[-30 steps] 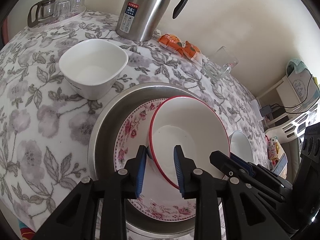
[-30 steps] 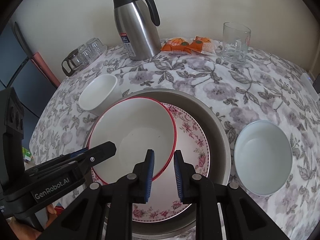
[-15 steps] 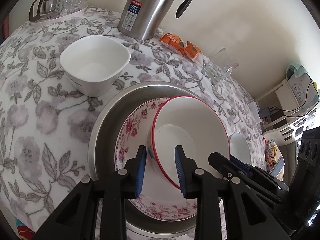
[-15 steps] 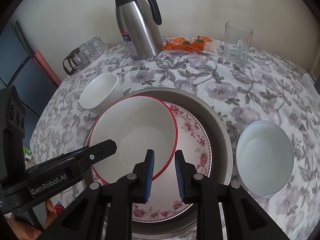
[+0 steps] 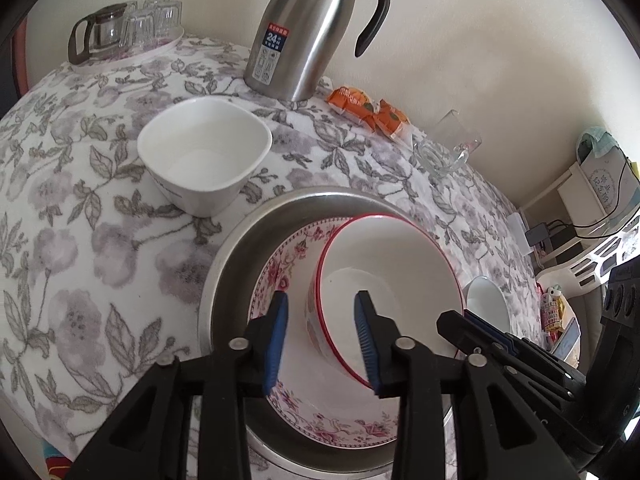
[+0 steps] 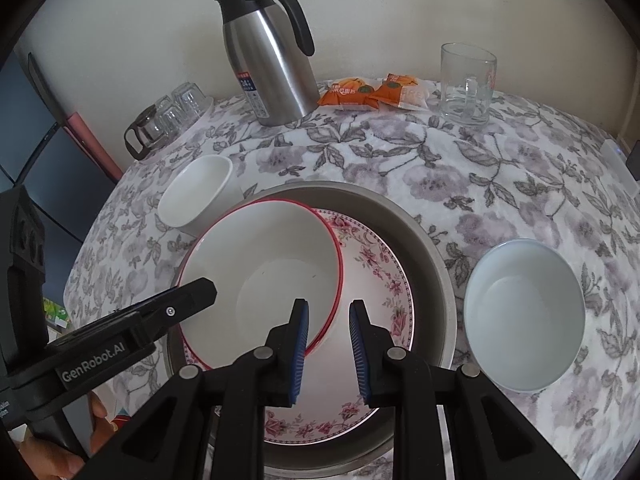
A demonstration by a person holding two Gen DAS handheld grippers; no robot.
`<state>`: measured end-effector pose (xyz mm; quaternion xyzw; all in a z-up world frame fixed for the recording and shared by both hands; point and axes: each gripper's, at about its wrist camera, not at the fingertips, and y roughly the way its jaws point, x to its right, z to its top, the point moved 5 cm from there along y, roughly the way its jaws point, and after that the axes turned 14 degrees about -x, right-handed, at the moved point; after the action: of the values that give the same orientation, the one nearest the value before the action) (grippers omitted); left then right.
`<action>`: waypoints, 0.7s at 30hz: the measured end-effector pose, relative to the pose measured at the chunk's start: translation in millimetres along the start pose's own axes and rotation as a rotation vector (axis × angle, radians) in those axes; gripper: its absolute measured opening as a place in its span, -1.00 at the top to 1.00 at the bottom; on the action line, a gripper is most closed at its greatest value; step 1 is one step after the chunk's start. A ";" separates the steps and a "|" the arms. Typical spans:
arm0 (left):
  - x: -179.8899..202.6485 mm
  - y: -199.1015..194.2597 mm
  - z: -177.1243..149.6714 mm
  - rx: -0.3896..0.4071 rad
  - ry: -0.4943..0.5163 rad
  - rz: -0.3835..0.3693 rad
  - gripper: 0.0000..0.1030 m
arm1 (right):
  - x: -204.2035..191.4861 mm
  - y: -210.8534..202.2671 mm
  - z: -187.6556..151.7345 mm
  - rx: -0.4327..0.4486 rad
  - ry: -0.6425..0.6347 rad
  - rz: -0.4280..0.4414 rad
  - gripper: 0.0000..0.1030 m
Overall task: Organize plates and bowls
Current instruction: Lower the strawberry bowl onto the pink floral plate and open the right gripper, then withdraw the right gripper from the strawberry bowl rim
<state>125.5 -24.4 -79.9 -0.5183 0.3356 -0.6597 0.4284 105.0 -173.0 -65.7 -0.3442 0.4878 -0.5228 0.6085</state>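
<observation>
Red-rimmed bowl [image 6: 264,264]: white, tilted, resting inside the floral plate [image 6: 376,280], toward that plate's left side as the right wrist view shows it. Floral plate: pink rose border, seated in a round metal basin [image 6: 428,248] on the table. Left gripper [image 5: 322,334]: jaws apart, blue pads straddling the near rim of the red-rimmed bowl, not closed on it. Right gripper [image 6: 329,344]: jaws apart, one pad over the bowl's edge, the other over the floral plate; contact cannot be told. Square white bowl [image 5: 204,160]: upright on the floral tablecloth [image 5: 80,240], just beside the basin's far left. Round white bowl [image 6: 524,312]: upright on the cloth, near the basin's right side. Steel thermos jug [image 6: 268,60]: black handle, at the table's far edge. Orange snack packets [image 6: 372,92]: beside the jug. Glass mug [image 6: 466,84]: beyond the packets. Glass teapot with cups [image 5: 124,28]: far left corner.
</observation>
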 end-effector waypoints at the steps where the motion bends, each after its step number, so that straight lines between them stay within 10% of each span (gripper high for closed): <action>1: 0.1 -1.9 0.6 0.011 0.003 0.010 0.19 | 1.2 -1.6 0.4 0.005 0.004 0.004 0.54; 12: -2.2 -12.2 3.0 0.066 0.010 0.081 -0.09 | 15.6 -11.9 3.5 0.055 0.066 0.023 0.53; 21: -5.9 -15.6 4.6 0.094 0.010 0.133 -0.65 | 23.0 -15.5 3.7 0.077 0.090 0.006 -0.10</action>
<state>127.1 -12.7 -67.3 -0.4708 0.3400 -0.6475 0.4934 103.4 -199.0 -55.5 -0.2951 0.4951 -0.5544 0.6003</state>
